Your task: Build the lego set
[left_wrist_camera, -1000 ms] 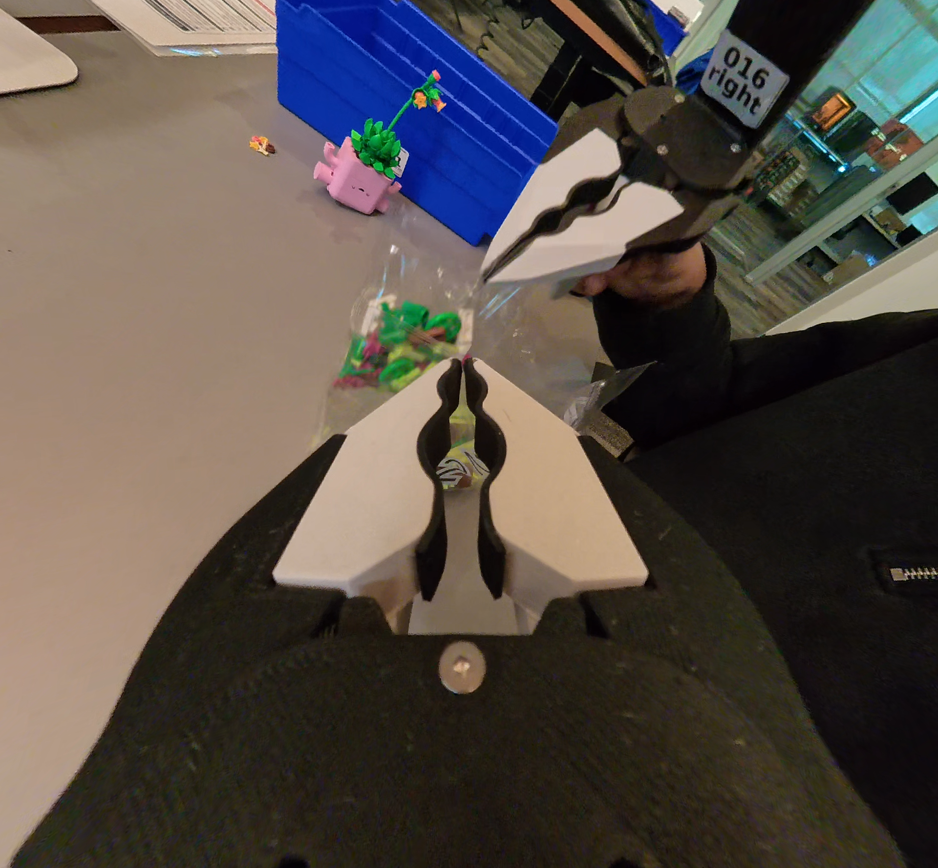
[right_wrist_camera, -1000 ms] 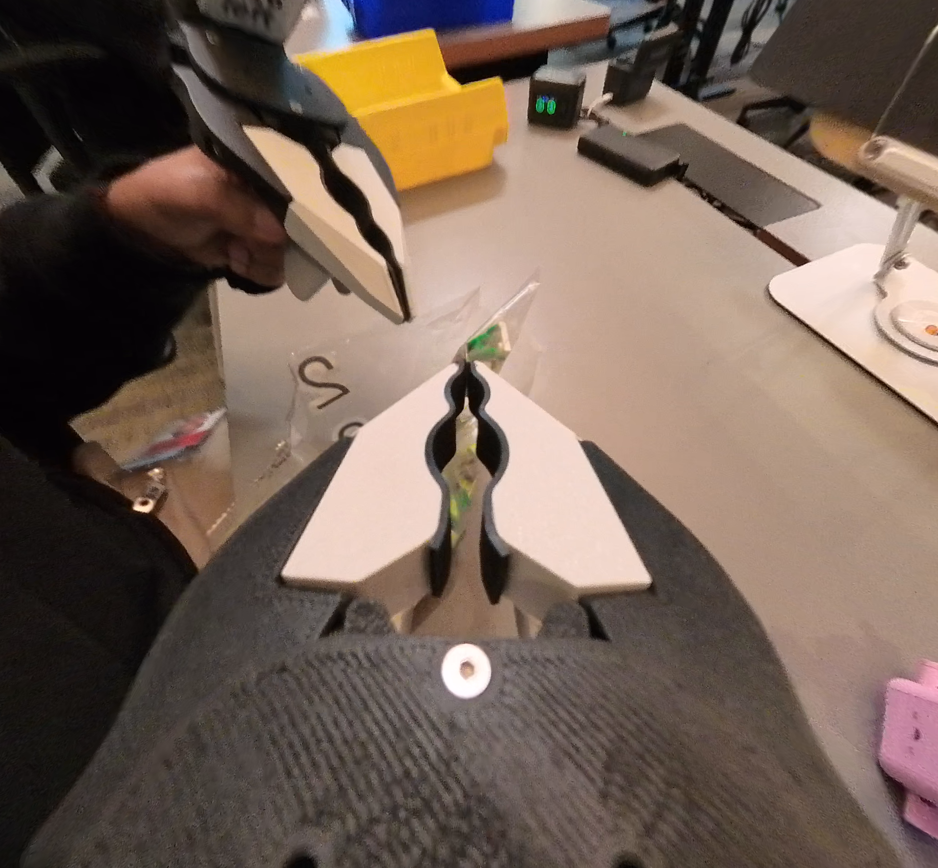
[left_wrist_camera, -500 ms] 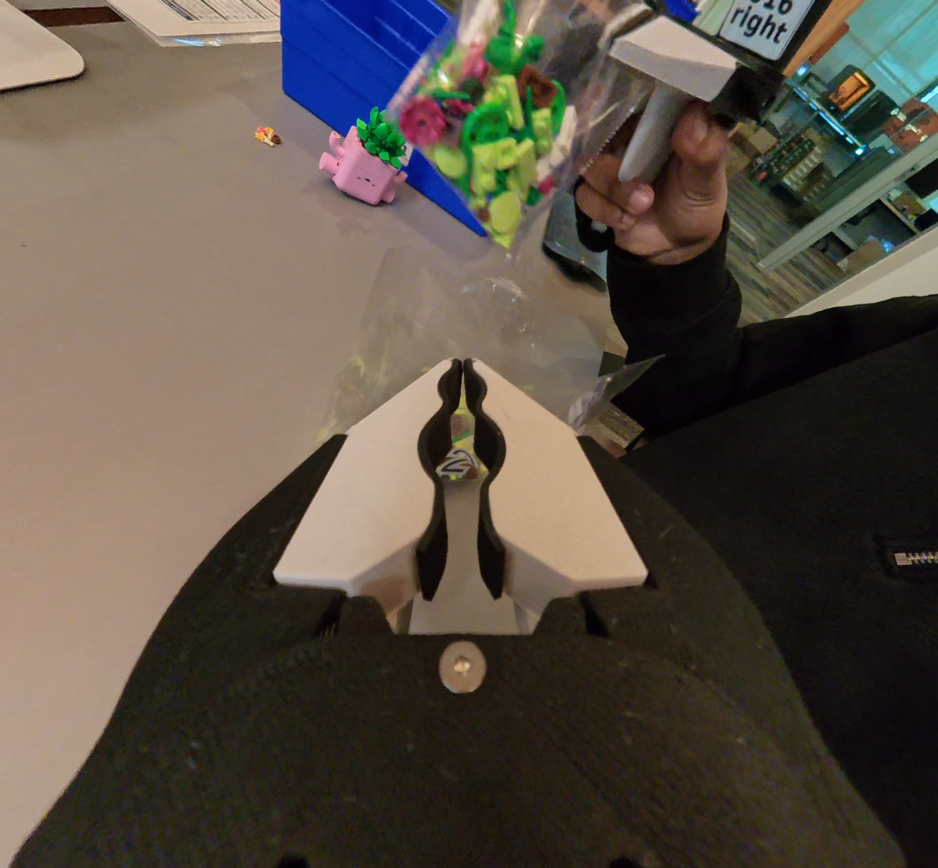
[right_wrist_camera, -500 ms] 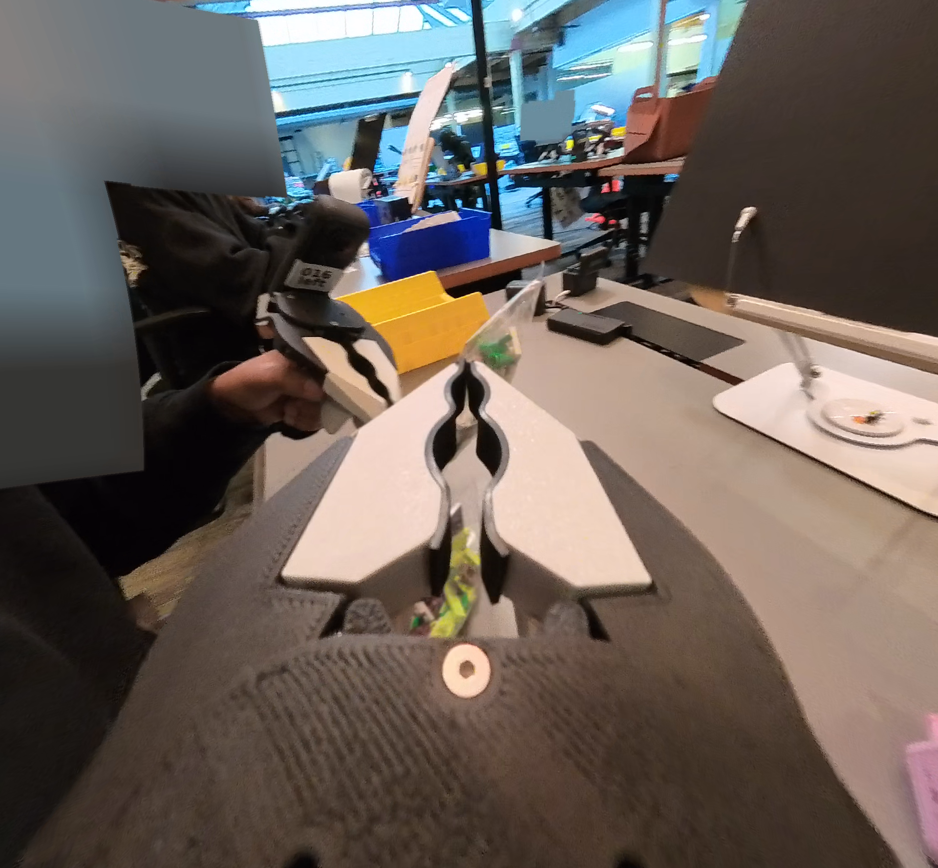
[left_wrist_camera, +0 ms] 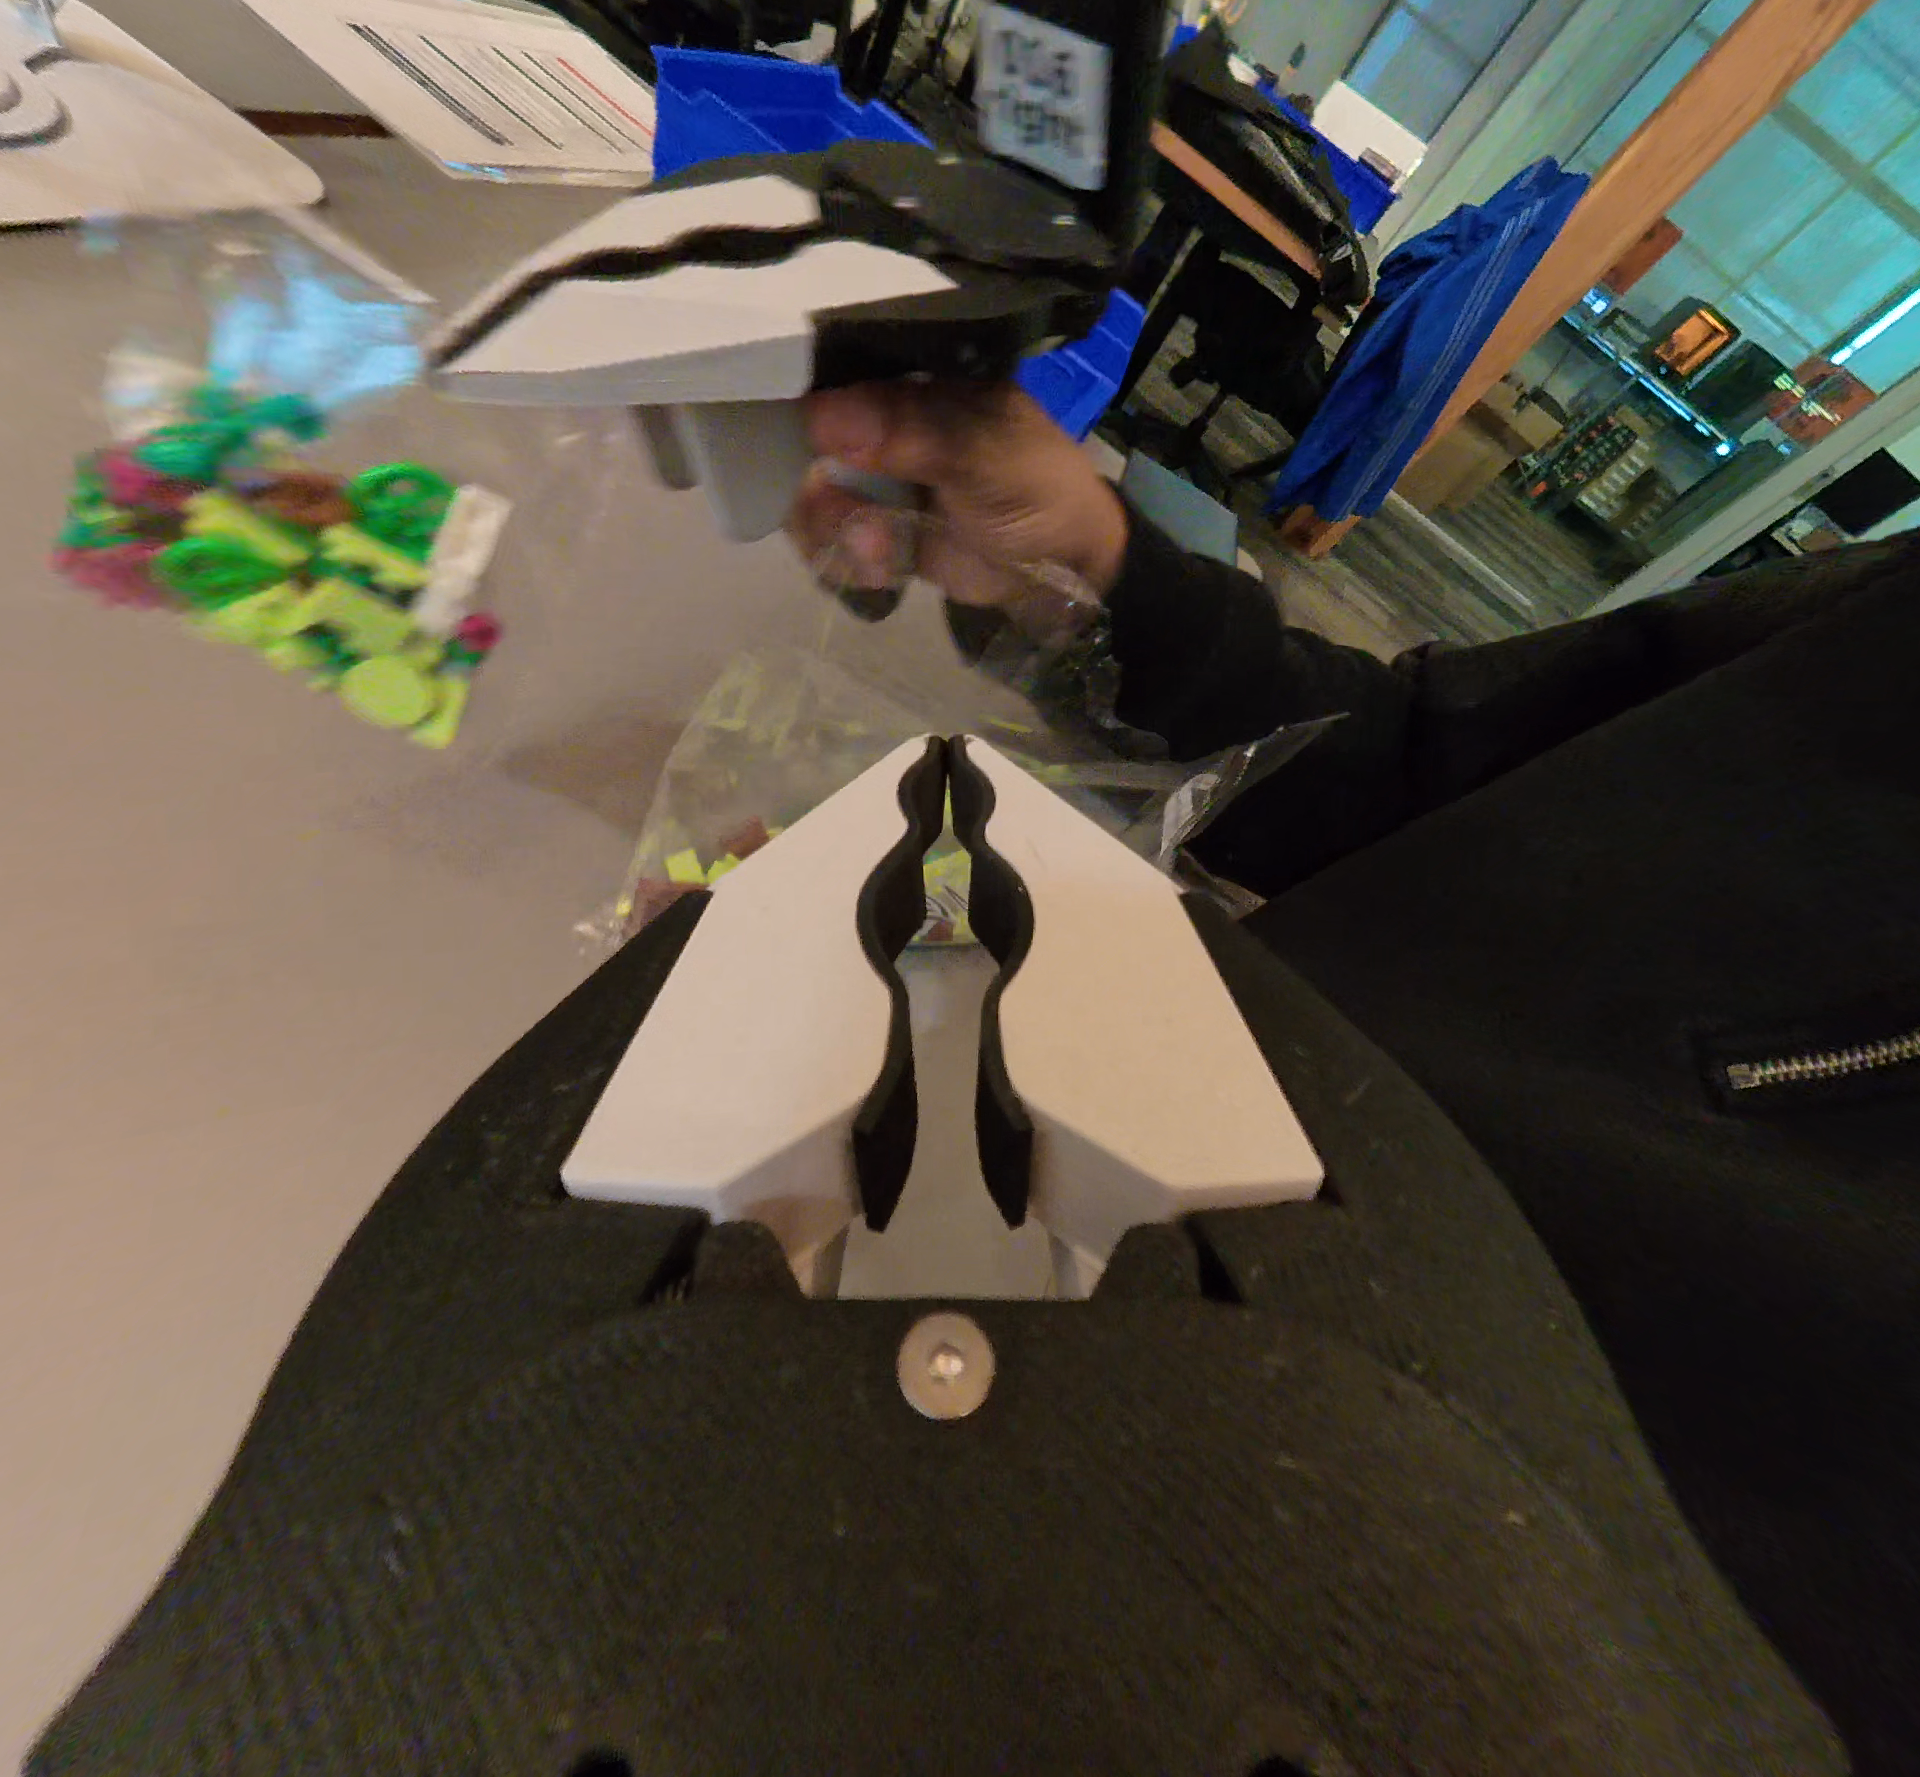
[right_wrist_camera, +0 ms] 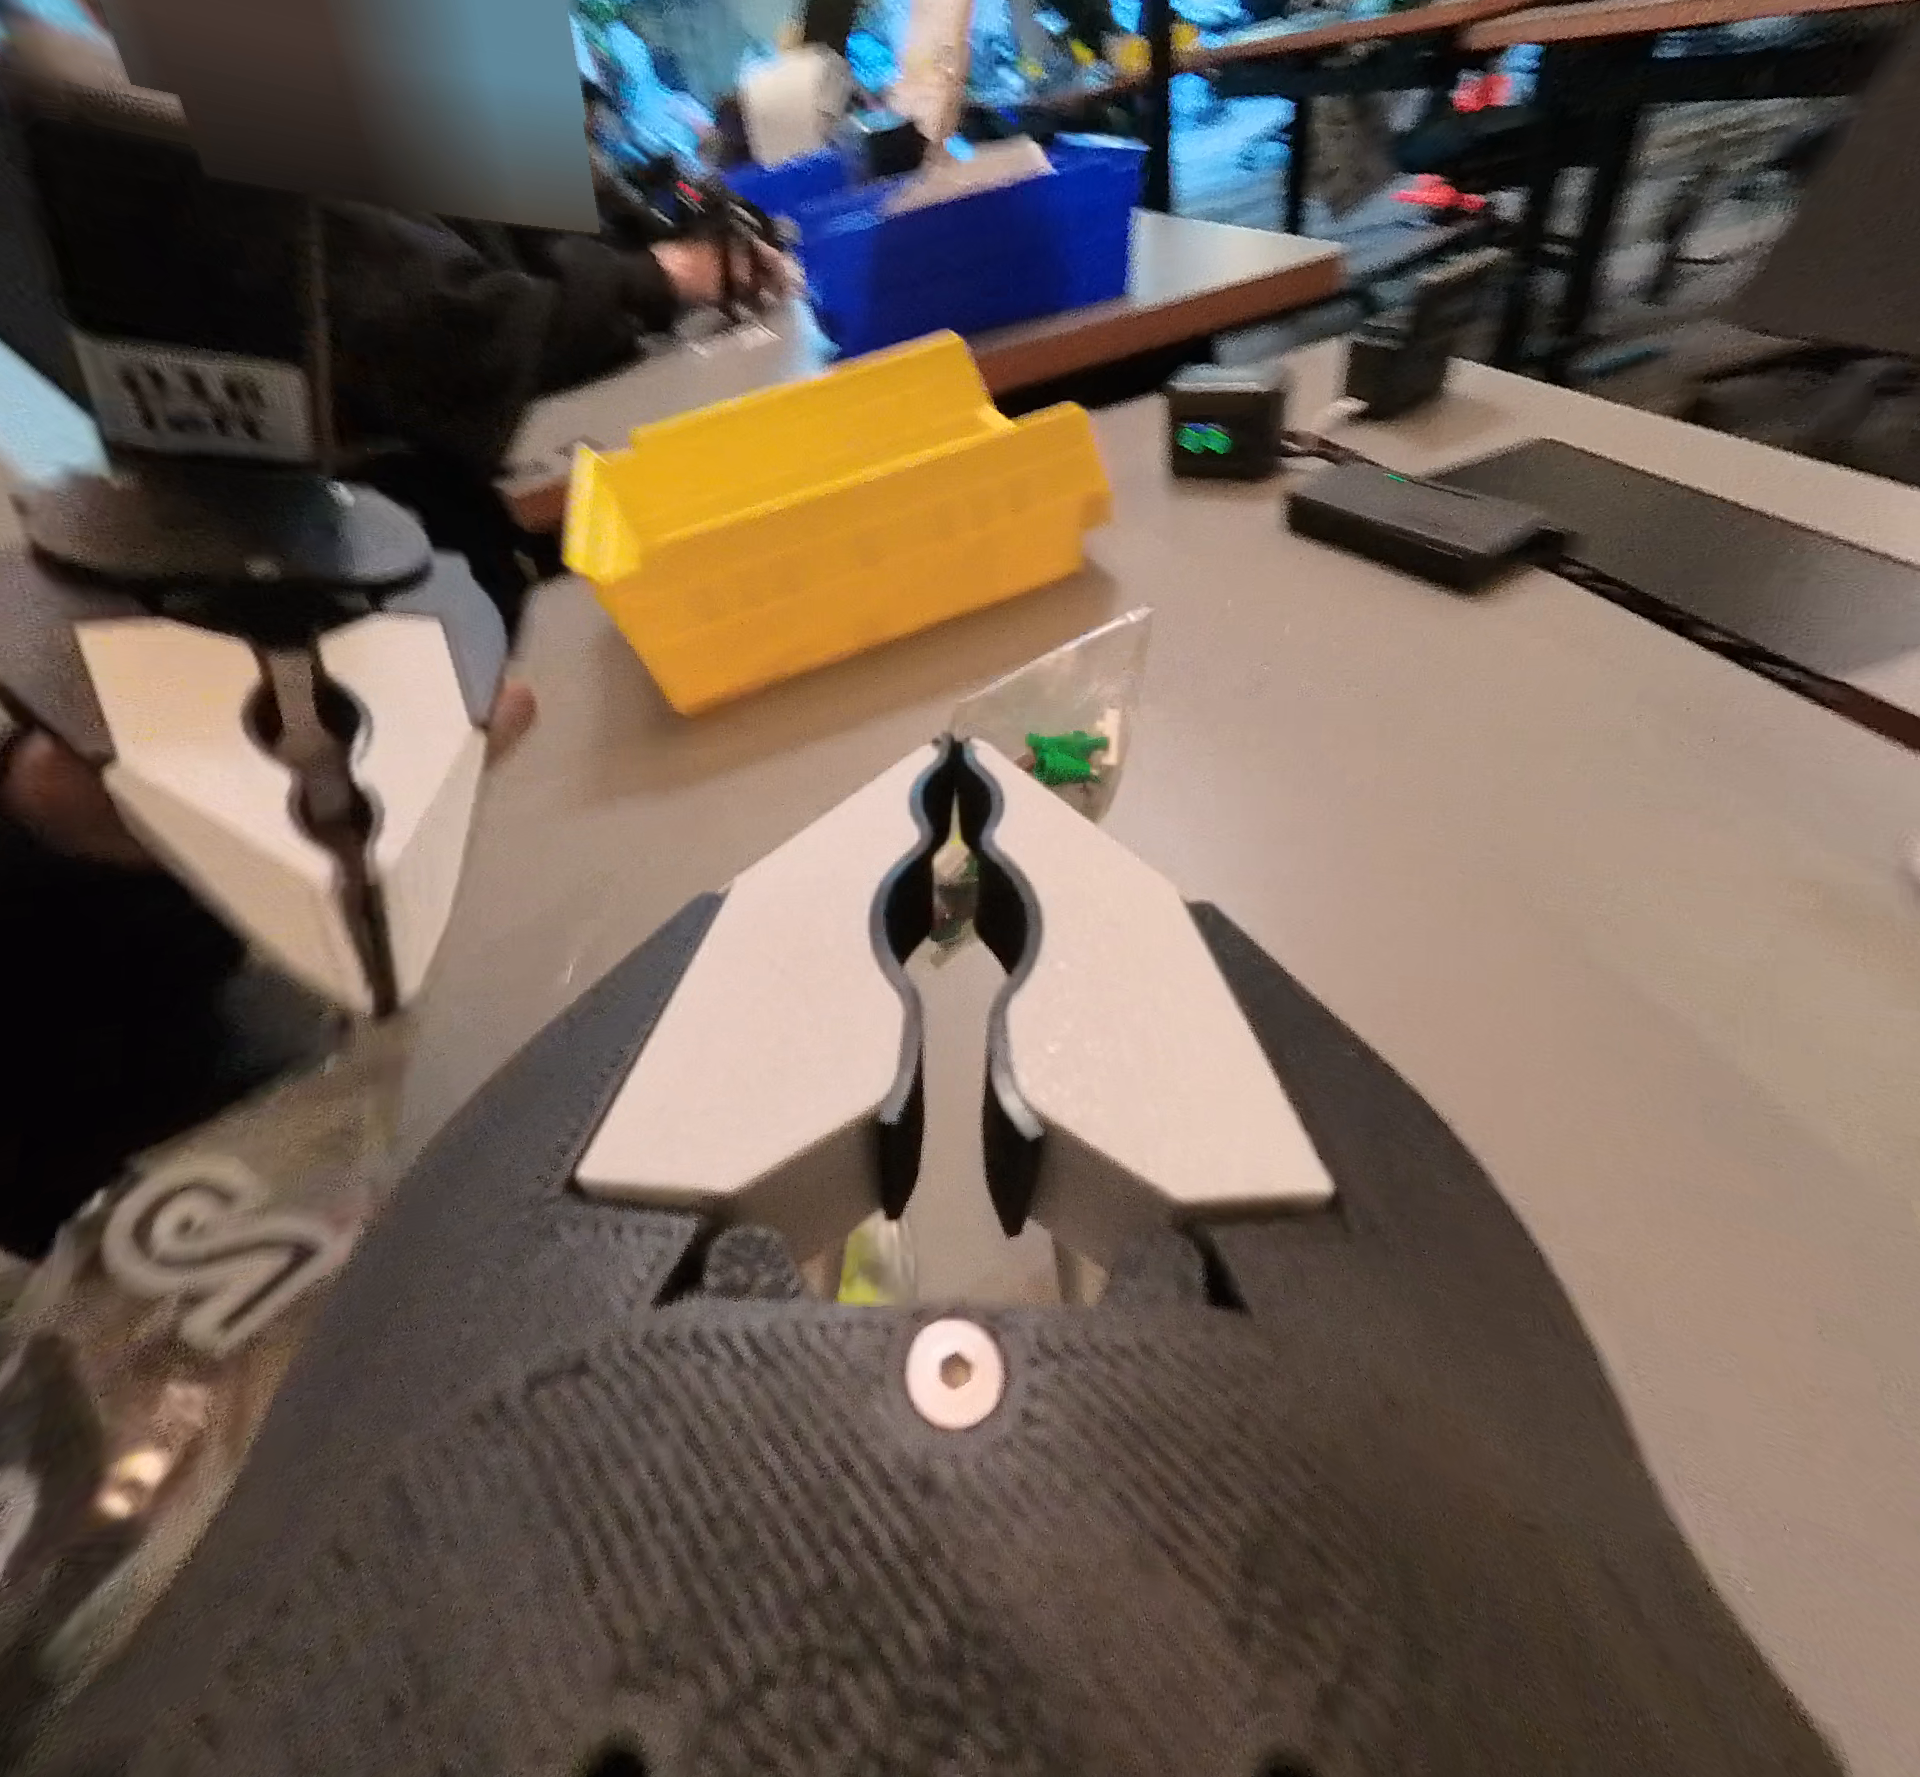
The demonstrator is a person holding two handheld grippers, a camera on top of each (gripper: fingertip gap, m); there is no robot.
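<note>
My left gripper (left_wrist_camera: 948, 742) is shut, pinching the edge of a big clear plastic bag (left_wrist_camera: 831, 751) that lies on the grey table (left_wrist_camera: 260, 948) with yellow-green and brown pieces in it. My right gripper (right_wrist_camera: 956, 746) is shut on a smaller clear bag of Lego pieces (right_wrist_camera: 1070, 719). In the left wrist view the right gripper (left_wrist_camera: 442, 356) holds that small bag (left_wrist_camera: 270, 543), full of green, lime and pink pieces, hanging above the table to the left. The left gripper also shows in the right wrist view (right_wrist_camera: 379, 995), pointing down at the big bag (right_wrist_camera: 208, 1249).
A blue bin (left_wrist_camera: 769, 106), a printed sheet (left_wrist_camera: 488, 80) and a white stand base (left_wrist_camera: 125, 148) lie beyond the bags. The right wrist view shows a yellow bin (right_wrist_camera: 831, 522), black devices (right_wrist_camera: 1413, 522) with cables, and a second blue bin (right_wrist_camera: 966, 252) on another table. The grippers' ends are close to 12 centimetres from one another. The white stand base (left_wrist_camera: 125, 148) lies around 40 centimetres away from my right fingertips.
The right gripper pulled the small bag of pieces up out of the big bag, then swung it left and lower over the table. The left gripper stayed shut on the big bag.
</note>
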